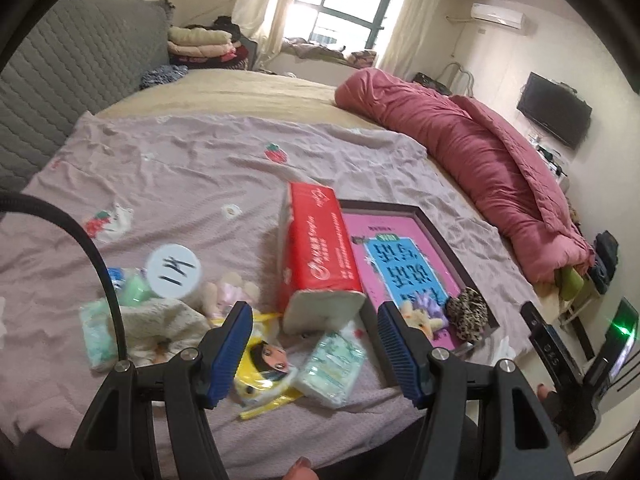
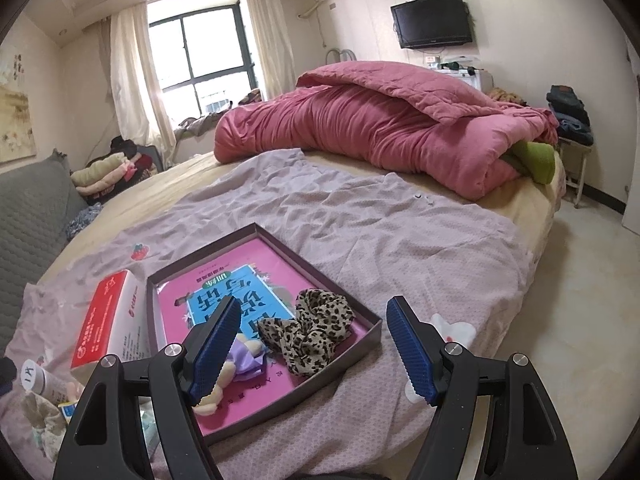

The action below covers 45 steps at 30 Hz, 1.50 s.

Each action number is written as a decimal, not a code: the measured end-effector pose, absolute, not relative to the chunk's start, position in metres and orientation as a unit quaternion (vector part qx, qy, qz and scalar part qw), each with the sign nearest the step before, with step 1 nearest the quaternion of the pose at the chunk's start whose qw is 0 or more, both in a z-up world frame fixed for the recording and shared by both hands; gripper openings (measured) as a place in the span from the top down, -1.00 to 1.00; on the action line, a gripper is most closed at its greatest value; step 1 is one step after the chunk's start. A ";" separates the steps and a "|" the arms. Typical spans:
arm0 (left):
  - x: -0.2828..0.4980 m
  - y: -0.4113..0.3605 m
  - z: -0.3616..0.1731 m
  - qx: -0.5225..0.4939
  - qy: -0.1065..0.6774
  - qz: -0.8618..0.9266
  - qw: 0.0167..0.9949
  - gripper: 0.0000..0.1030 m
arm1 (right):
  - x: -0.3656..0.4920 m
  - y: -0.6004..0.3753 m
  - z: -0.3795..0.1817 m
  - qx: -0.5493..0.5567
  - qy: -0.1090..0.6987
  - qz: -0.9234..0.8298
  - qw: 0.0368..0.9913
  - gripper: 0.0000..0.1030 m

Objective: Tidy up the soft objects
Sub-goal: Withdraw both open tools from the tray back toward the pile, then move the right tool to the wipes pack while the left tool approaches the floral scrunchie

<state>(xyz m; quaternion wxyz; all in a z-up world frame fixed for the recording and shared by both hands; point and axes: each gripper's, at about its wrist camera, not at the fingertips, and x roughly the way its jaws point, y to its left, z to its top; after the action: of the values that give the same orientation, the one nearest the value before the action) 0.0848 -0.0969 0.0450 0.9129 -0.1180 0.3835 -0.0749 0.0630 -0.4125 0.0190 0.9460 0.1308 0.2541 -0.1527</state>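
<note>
Lilac bedsheet (image 2: 360, 216) carries the tray (image 2: 362, 340), already holding a leopard scrunchie (image 2: 312, 330) and small plush (image 2: 236, 364). Both my tongs, left gripper (image 1: 316, 344) and right gripper (image 2: 312, 354), gape empty. Left of the tray, beside the tissue pack (image 1: 320, 248), soft clutter waits: next, I'd pinch the wipes packet (image 1: 332, 364).

A handwritten mark reading about "1H" stands on the round white lid (image 1: 173, 271) of a container near the left of the bed, while the white script on the red tissue pack (image 1: 320, 240) and the large upside-down Chinese characters on the pink book (image 2: 236, 300) in the tray stay illegible.
</note>
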 end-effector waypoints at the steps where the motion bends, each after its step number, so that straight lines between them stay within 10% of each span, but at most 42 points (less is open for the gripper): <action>1: 0.084 -0.094 0.047 -0.115 0.381 -0.070 0.915 -0.26 | 0.061 -0.412 0.021 0.126 0.253 -0.153 0.947 -0.48; 45: 0.021 0.073 0.077 -0.173 0.346 0.052 0.921 -0.26 | 0.023 -0.267 0.097 0.091 0.255 0.074 0.960 -0.48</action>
<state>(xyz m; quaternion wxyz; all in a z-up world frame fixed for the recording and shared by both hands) 0.0207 0.0726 0.0773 0.9206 -0.1729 0.3461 0.0520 0.0232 -0.2674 0.0967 0.9597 0.0911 0.2554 0.0736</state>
